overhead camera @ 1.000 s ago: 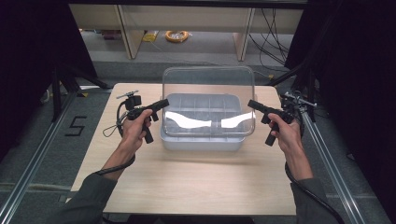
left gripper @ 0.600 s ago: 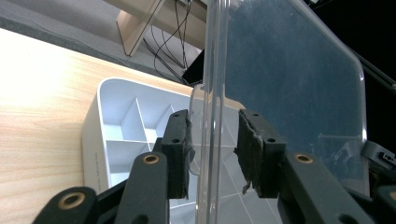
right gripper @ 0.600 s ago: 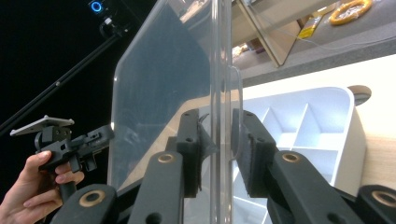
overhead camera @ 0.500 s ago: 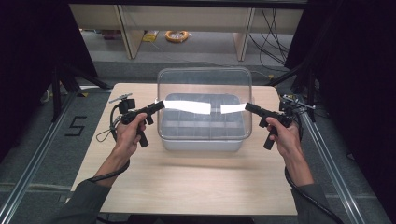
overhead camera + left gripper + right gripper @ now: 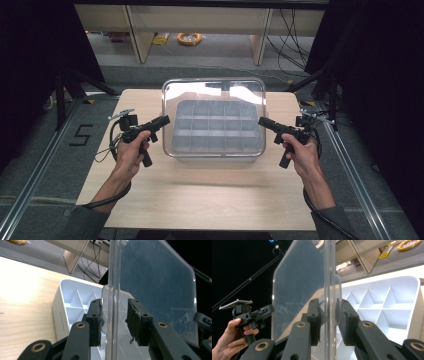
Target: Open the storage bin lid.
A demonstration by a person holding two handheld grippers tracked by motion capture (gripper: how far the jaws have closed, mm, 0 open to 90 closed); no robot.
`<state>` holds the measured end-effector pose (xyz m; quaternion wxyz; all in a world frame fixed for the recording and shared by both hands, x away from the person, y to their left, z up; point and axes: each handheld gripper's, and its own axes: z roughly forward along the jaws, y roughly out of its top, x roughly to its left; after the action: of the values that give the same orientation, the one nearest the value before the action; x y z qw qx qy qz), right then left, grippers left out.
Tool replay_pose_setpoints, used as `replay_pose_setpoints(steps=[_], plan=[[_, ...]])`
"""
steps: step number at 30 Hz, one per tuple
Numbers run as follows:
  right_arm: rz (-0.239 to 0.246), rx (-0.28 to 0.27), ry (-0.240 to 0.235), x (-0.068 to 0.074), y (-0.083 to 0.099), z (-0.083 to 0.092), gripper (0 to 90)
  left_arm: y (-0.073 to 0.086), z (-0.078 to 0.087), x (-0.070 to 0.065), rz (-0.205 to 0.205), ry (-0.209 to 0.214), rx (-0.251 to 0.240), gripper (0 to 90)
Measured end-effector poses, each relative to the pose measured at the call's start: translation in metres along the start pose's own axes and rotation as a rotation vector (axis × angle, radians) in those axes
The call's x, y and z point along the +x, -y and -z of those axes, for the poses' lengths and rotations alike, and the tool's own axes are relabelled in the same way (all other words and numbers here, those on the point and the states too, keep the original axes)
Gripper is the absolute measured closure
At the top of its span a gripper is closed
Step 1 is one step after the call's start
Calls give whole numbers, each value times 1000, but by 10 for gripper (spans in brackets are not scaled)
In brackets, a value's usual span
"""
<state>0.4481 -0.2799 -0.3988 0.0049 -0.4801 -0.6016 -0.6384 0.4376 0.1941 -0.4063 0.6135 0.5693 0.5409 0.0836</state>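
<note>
2 tools (image 5: 164,120) (image 5: 263,122) clench the clear lid (image 5: 213,90); gripper views reveal its edge tabs (image 5: 104,312) between pads.

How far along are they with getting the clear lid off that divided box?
Done: the clear lid is lifted off the white divided box and tilted up above it. In hand: the left gripper and right gripper each clamp a side edge of the lid. Left: carrying it away and setting it on the table; the box's compartments look empty.
</note>
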Motion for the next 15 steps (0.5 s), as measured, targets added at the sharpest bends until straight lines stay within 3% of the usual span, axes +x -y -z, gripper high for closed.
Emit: replay_pose_setpoints(steps=[1,4,6,8,9,10,11,12,14,15], plan=[[30,-5,0,-1,1,0,737,1,2,0,-3,-2,0,645],[4,11,-1,3,6,2,737,6,6,-1,-7,-2,1,644],[32,8,0,3,9,4,736,10,9,-1,-17,-6,7,643],[10,20,-3,5,13,6,737,14,11,-1,-14,-6,7,640],[37,13,-7,4,14,6,737,14,11,-1,-14,-6,7,639],[11,18,1,6,16,8,737,17,13,-2,-19,-4,16,639],[28,17,-14,6,18,9,737,17,13,-2,-19,-4,16,638],[13,19,5,7,19,10,737,20,16,-2,-32,-6,21,638],[15,19,-5,7,21,11,738,22,16,-3,-29,-5,18,637],[40,14,3,6,24,13,737,25,18,-3,-36,-3,23,637]])
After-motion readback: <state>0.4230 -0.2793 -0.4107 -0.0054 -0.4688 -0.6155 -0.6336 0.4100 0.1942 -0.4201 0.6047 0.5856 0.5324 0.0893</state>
